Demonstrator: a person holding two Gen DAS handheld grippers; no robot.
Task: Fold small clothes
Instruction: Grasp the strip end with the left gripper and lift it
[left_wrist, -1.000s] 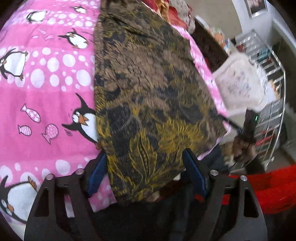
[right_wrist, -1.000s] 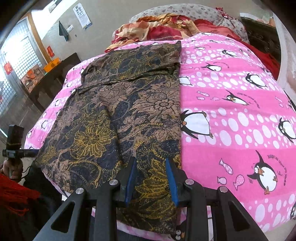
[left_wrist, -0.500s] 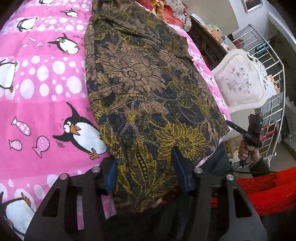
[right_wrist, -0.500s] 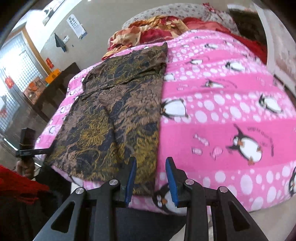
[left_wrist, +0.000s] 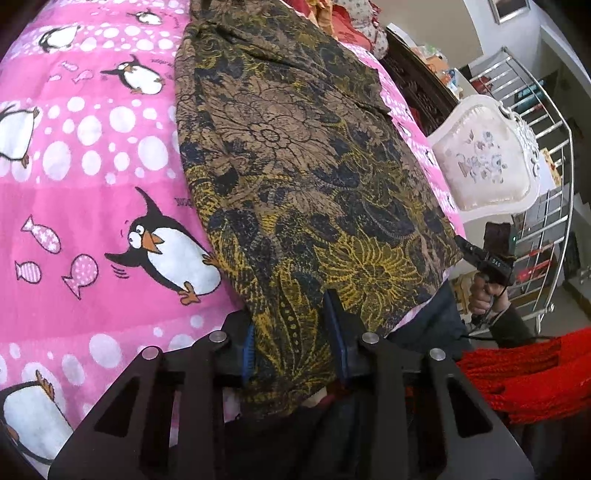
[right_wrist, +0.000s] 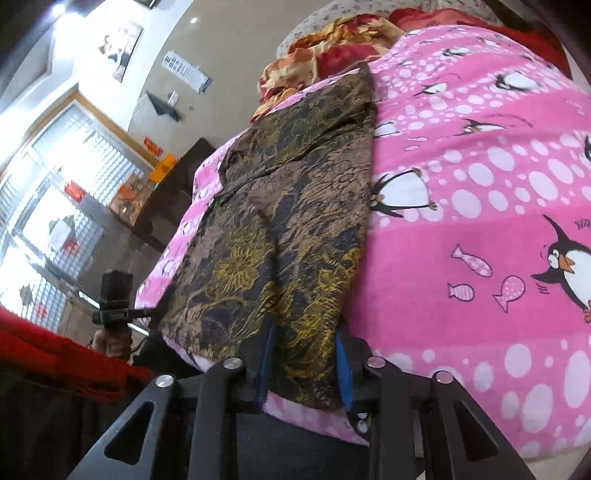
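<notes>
1. Lying flat and long on the pink penguin blanket (left_wrist: 92, 177), the brown floral garment (left_wrist: 295, 166) reaches from the near edge of the bed toward the far pillows, so its length is ready for a fold.
2. The left gripper (left_wrist: 293, 343) has its jaws apart with the near hem between the blue pads; whether they already press the cloth, I cannot tell.
3. The right gripper (right_wrist: 304, 365) stands the same way at the same hem, jaws apart around the fabric.
4. I think both take the hem to carry it forward over the garment together.
</notes>
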